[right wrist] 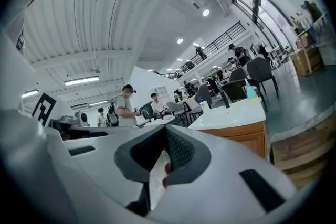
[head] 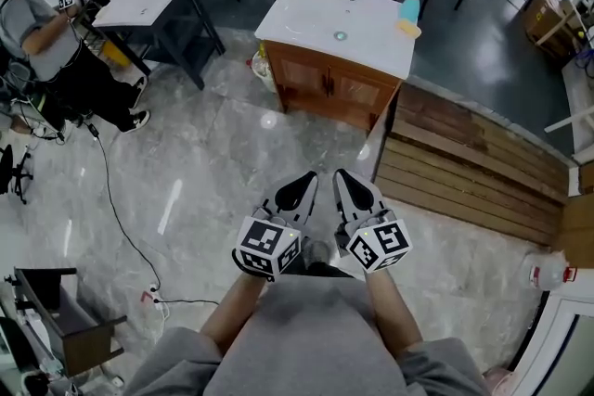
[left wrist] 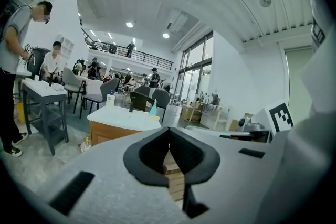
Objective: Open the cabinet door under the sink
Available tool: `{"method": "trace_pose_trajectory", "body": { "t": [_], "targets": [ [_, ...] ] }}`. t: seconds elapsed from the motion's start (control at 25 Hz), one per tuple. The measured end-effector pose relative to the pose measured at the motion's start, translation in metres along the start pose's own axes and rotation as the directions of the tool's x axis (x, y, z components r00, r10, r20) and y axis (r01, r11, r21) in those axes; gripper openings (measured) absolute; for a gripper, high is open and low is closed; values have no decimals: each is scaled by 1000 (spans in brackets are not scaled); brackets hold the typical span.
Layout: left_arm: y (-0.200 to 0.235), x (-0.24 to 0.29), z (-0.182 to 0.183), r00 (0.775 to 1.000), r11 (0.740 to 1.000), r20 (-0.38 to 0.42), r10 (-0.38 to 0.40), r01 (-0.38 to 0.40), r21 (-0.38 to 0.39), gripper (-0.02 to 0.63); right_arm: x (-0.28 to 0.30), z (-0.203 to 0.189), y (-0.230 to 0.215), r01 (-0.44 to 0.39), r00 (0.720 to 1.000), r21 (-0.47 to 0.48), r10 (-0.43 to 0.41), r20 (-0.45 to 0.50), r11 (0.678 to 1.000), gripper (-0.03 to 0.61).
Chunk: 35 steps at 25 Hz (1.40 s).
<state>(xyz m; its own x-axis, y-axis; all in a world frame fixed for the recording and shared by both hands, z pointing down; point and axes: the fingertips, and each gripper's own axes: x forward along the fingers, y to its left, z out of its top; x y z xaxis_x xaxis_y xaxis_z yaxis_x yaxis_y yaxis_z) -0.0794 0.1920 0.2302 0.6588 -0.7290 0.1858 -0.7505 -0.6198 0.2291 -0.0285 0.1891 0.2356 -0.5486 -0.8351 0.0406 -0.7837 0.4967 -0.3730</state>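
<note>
Not really started yet. The cabinet door point(head: 302, 74) under the sink point(head: 316, 23) is shut and well across the floor. Left gripper point(head: 304, 184) and right gripper point(head: 342, 182) sit by the person's belly, both pinched together on nothing. My guess is walk over, spread one, hook a handle point(head: 327, 84). Only the head view shows the door fronts — the gripper views just catch a wooden sliver under the top.

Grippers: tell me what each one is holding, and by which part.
Nothing. The left gripper and the right gripper are both shut and empty, well short of the cabinet, whose doors are closed.
</note>
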Motion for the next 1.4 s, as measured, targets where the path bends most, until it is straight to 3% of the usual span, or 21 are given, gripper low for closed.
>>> {"method": "trace_pose_trajectory", "body": {
  "t": [0.44,1.4],
  "targets": [
    [61,46,13,1000,1000,-5,-26,26,-5,11,65,-1,-30,51,999,22,-51,-10,998,8],
    [191,130,38,977,978,-54,-205,202,-59,11,215,8,-65,224,974,9,-224,-20,975,8]
  ]
}}
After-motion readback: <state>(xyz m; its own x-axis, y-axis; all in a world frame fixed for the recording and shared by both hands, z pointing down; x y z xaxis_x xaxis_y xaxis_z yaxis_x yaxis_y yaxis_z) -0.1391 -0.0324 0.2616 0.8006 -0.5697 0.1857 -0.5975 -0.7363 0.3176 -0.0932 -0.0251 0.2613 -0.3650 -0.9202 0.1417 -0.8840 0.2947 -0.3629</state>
